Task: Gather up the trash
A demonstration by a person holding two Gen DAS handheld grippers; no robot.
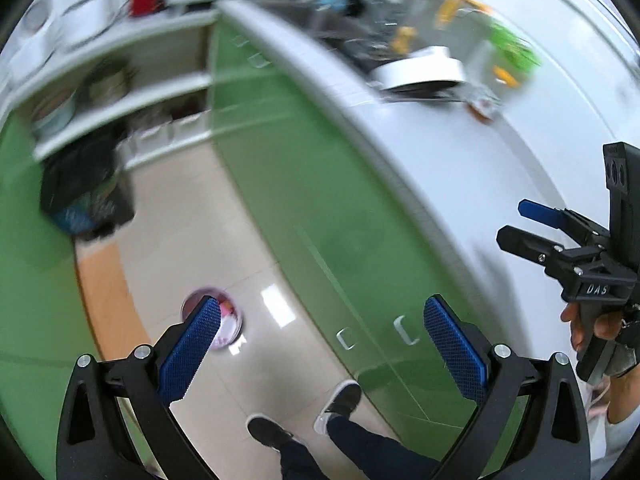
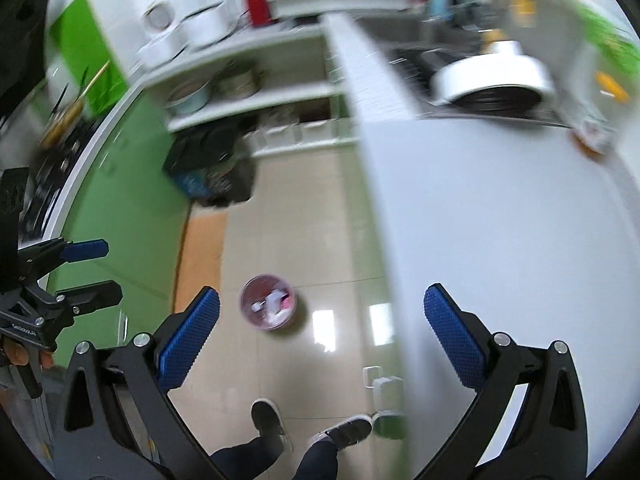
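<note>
A small pink waste bin (image 2: 270, 307) stands on the tiled floor and holds white and pink scraps. In the left wrist view the bin (image 1: 230, 322) is partly hidden behind one blue pad. My left gripper (image 1: 322, 344) is open and empty, high above the floor beside the green cabinet fronts. Over the edge of the white counter, my right gripper (image 2: 320, 336) is also open and empty. Each gripper shows in the other's view: the right gripper (image 1: 516, 224) held by a hand, and the left gripper (image 2: 112, 270). A small crumpled wrapper (image 2: 592, 136) lies on the counter, far ahead.
The white counter (image 2: 500, 220) runs along the right over green cabinets (image 1: 304, 208). A round white appliance (image 2: 492, 76) sits near the sink. A black bag (image 2: 212, 172) lies on the floor by shelves with pots. The person's shoes (image 2: 268, 420) stand below. Both views are motion-blurred.
</note>
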